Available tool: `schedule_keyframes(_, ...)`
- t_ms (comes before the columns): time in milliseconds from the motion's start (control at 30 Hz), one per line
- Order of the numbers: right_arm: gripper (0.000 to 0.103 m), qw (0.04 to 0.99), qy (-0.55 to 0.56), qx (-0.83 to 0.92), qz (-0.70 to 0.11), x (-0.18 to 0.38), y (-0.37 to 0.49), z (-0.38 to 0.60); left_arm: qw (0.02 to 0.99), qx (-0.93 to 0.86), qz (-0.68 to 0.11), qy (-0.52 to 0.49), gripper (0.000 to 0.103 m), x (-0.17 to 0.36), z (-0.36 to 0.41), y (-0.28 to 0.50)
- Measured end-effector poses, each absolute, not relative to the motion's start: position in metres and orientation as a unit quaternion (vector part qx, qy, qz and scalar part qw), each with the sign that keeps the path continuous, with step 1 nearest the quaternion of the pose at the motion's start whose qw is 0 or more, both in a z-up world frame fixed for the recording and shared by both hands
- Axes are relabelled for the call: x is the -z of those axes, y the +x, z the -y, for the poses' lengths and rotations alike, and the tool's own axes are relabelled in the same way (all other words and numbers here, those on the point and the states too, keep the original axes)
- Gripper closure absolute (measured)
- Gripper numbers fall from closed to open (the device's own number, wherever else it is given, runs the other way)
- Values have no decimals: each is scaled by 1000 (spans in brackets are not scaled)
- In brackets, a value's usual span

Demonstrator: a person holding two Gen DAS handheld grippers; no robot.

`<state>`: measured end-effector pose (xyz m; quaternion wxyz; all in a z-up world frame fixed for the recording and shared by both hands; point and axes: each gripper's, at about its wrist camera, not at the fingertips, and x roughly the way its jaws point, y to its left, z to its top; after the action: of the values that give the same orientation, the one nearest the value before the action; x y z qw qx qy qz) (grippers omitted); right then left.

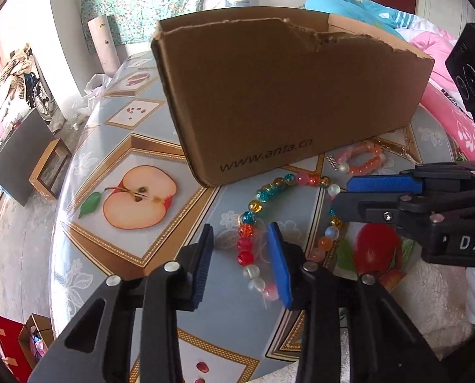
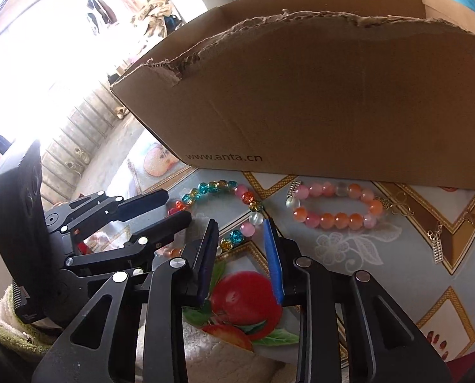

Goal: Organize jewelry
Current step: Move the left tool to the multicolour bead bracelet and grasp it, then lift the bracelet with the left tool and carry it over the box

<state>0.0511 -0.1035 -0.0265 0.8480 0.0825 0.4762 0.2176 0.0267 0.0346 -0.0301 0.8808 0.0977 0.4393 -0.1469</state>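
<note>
A multicoloured bead bracelet (image 1: 253,210) lies on the fruit-print tablecloth in front of a cardboard box (image 1: 285,95). My left gripper (image 1: 241,234) is open, its blue pads on either side of the bracelet's near-left beads. My right gripper (image 2: 240,233) is open over the same bracelet (image 2: 218,188), on its right side; it shows in the left wrist view (image 1: 339,193). A pink-and-orange bead bracelet (image 2: 333,204) lies right of it, next to the box (image 2: 317,95). A thin gold chain (image 2: 435,239) lies further right.
The table's near edge (image 1: 58,223) drops to the floor on the left. Pink bedding (image 1: 445,79) lies behind the box on the right. A fluffy white cloth (image 1: 429,303) sits at the table's near right.
</note>
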Motion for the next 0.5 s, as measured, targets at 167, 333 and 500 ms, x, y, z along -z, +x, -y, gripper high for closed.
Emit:
schedule_keyframes(167,80,851,66,-203,-480,26,58,89,880,158,-436,102,82,30,-30,31)
schedule_keyframes(333,86,858,38,-189,-477,28,61,77,881,163,-433,103,93,30,-29,38)
schedule_keyframes(500,95,854,72,-190,-479,36,69,74,884,164,-429,91,94,28,-29,42)
